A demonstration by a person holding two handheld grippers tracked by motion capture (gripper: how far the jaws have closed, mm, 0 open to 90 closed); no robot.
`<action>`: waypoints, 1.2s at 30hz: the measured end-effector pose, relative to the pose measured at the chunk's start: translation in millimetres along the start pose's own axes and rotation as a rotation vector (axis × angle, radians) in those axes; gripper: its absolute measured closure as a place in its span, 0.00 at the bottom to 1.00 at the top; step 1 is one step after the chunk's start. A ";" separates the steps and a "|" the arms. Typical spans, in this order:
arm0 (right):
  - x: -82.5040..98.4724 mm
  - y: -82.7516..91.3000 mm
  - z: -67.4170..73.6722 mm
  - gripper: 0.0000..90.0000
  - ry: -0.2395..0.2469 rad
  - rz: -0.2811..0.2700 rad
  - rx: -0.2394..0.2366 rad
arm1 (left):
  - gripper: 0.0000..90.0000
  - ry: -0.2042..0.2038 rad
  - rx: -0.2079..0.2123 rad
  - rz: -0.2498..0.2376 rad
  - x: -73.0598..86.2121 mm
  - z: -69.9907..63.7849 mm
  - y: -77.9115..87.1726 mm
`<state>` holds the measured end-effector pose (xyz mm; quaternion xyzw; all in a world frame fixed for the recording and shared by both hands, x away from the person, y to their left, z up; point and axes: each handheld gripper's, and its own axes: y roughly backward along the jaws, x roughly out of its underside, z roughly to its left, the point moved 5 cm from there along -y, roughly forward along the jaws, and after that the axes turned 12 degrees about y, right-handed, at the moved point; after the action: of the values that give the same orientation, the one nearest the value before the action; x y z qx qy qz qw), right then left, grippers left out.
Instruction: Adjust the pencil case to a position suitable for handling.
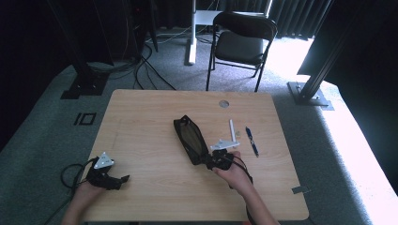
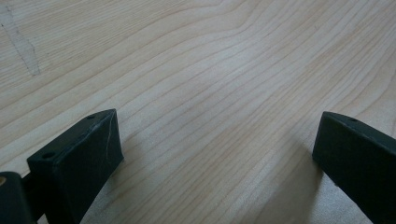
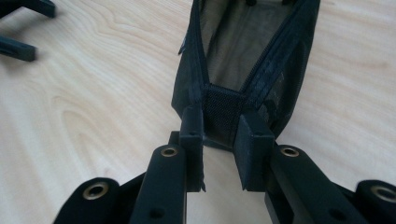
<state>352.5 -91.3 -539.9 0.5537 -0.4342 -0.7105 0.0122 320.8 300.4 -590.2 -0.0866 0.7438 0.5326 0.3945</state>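
Right now the right gripper (image 3: pixel 219 140) pinches the end tab of the black pouch (image 1: pixel 190 137), likely to hold it steady with its zip open. That pouch lies mid-table (image 1: pixel 141 117). Near the table's left corner, the left gripper (image 1: pixel 123 179) waits, spread wide. Two pens (image 1: pixel 251 141) lie beside the pouch.

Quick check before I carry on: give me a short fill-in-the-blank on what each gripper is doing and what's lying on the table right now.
1. The right gripper is shut on the end of the black mesh ____.
2. The left gripper has its jaws ____ over bare wood.
3. The pouch's zipper is ____.
4. Right of the white stick lies a dark ____.

Missing words: pouch; open; open; pen
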 end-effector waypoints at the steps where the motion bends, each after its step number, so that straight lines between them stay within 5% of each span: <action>1: 3.2 3.2 -0.6 0.83 0.013 0.007 0.007 | 0.02 0.001 0.000 -0.001 0.0 -0.1 0.0; 10: 26.0 30.3 -2.1 0.83 -0.024 0.002 -0.002 | 0.02 0.005 -0.004 -0.001 0.0 0.3 0.0; 36: 71.2 88.2 -8.7 0.83 -0.024 0.031 0.022 | 0.02 0.005 -0.003 -0.001 -0.1 0.3 0.0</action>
<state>291.1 -186.9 -539.6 0.5384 -0.4506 -0.7120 0.0117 321.1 300.7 -590.3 -0.0890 0.7438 0.5335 0.3927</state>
